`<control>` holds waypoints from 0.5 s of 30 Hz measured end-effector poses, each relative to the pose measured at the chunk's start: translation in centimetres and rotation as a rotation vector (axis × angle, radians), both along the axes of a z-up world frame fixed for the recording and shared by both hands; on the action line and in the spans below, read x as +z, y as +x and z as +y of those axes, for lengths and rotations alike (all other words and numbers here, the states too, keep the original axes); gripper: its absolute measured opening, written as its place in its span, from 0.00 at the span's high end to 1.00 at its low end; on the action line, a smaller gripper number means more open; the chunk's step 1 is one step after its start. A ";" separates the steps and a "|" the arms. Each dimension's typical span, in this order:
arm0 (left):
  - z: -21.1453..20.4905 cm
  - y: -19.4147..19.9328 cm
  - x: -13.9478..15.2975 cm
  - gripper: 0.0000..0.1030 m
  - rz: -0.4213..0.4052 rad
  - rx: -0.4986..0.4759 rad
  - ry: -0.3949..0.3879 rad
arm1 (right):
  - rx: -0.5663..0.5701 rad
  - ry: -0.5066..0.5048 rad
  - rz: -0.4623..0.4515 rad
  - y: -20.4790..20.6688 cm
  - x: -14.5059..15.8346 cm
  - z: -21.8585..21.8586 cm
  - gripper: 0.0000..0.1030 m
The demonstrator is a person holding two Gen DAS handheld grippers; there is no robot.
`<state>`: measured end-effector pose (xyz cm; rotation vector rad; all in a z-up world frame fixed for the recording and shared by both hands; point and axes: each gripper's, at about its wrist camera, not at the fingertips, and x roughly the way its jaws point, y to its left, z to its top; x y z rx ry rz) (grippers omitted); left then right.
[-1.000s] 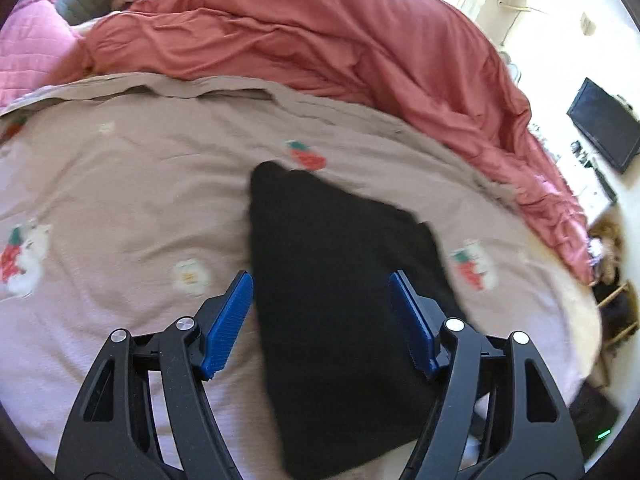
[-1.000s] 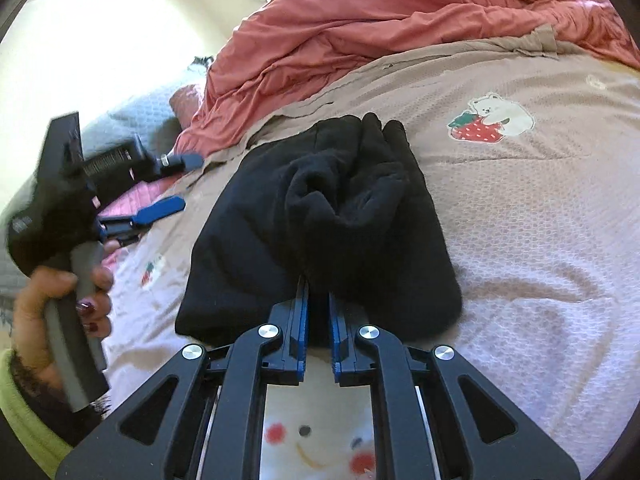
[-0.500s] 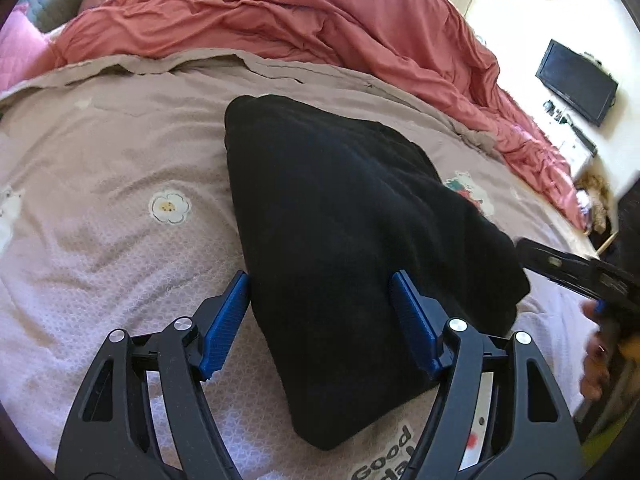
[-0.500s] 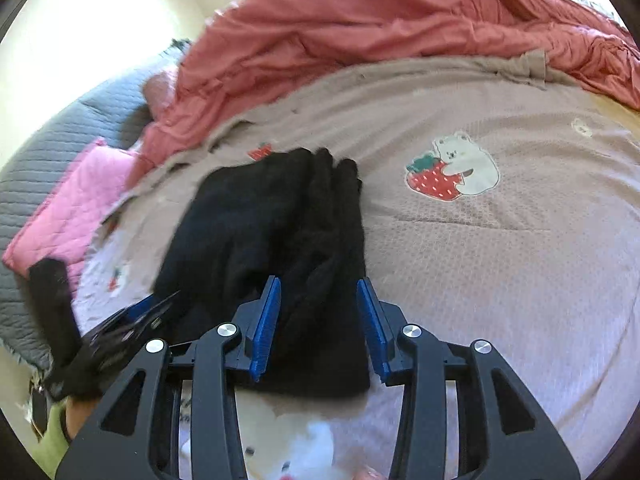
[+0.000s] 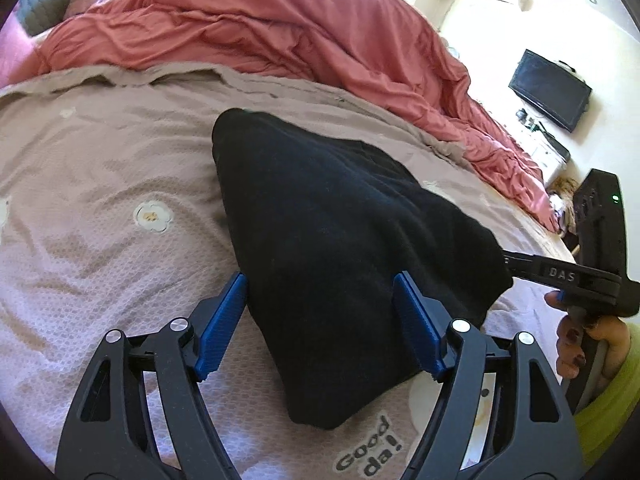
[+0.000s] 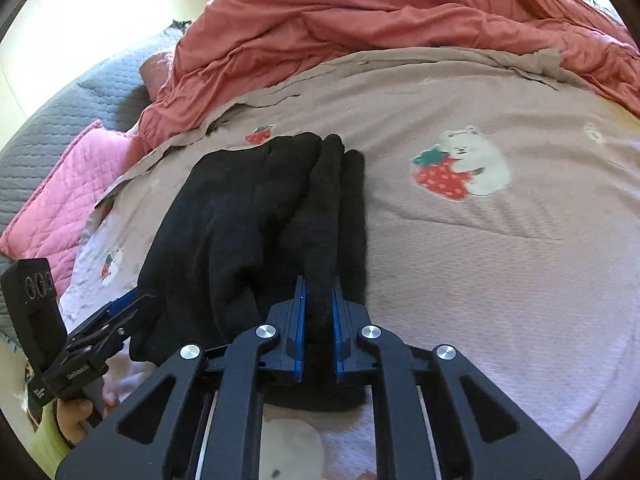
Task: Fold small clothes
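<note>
Black knit fabric, a small garment [image 6: 256, 220], lies bunched on the pinkish bedspread [image 6: 500, 272] near the edge closest to the person, with a rust-red duvet [image 6: 380, 12] heaped behind it. From the right wrist view it is already gathered into several thick layers, with rounded folds stacked at its far end beside a strawberry print [image 6: 259, 135], so at least 1 fold looks done. The shape is still lumpy and tapering rather than a neat rectangle, which suggests the folding is somewhere in the middle, not finished.

The right gripper [image 6: 318, 312] has its 2 blue pads pressed onto a ridge of the garment at its near right edge, pinching that ridge between them. The left gripper [image 5: 320, 320] has its jaws spread wide and opening, straddling the near left part of the garment; the cloth sits between the pads, though whether either pad touches it is hard to tell, and it does not look clamped.

What seems left: take the left side in a firm hold, bring the pinched edge across or over to close the bundle, then flatten and square it. Only this 1 dark garment shows in either view, so I cannot say whether other clothes wait.
</note>
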<state>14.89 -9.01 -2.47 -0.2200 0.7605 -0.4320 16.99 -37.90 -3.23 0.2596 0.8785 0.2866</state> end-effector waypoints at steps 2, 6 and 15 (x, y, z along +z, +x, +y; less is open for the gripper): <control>-0.6 -0.1 0.0 0.35 -0.003 -0.008 0.033 | -0.008 -0.016 0.037 0.5 -1.3 0.2 0.91; -1.0 -0.2 -0.5 0.34 0.009 -0.009 0.080 | -0.003 -0.051 0.070 0.5 -2.4 0.5 0.86; -0.6 -0.3 -0.7 0.34 0.009 -0.003 0.074 | 0.079 -0.084 -0.120 -2.0 2.0 1.1 0.74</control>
